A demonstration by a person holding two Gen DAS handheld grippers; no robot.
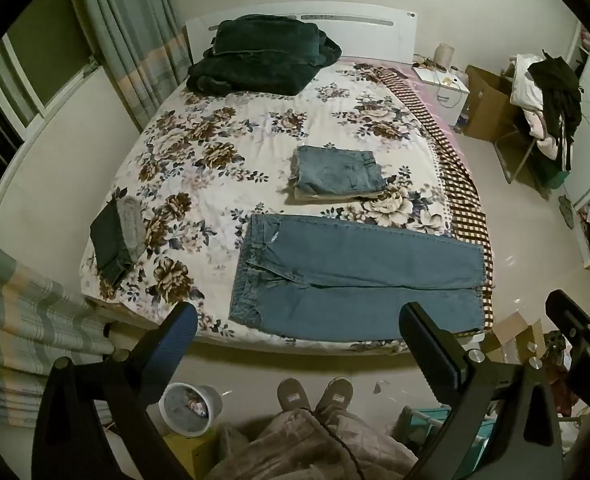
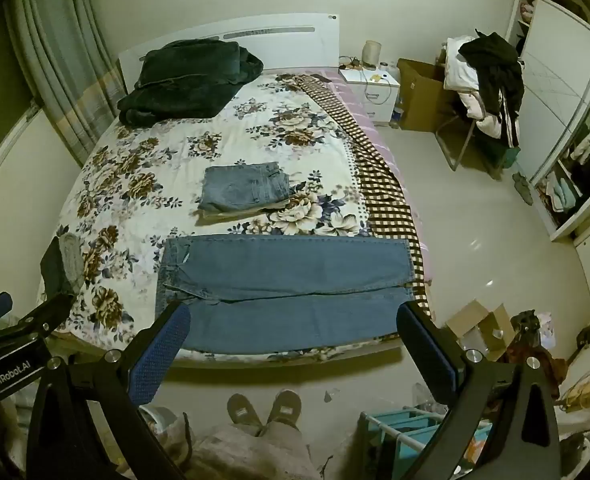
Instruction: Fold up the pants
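Jeans point(image 1: 359, 276) lie flat across the foot of the bed point(image 1: 199, 148), waistband at 9 o'clock, leg ends at 3 o'clock, both legs side by side. Folded jeans point(image 1: 337, 172) sit at 12 o'clock from them, apart. Dark folded clothes point(image 1: 113, 240) lie at 9 o'clock by the bed edge. Left tongs point(image 1: 299, 332) wide, holding nothing, above the bed's near edge. Right tongs point(image 2: 293, 330) wide, empty, over the near leg.

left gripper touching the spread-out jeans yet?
Apart. In the left wrist view the left gripper hangs open above the floor, short of the bed edge; the jeans lie flat beyond its fingertips, nothing between them.
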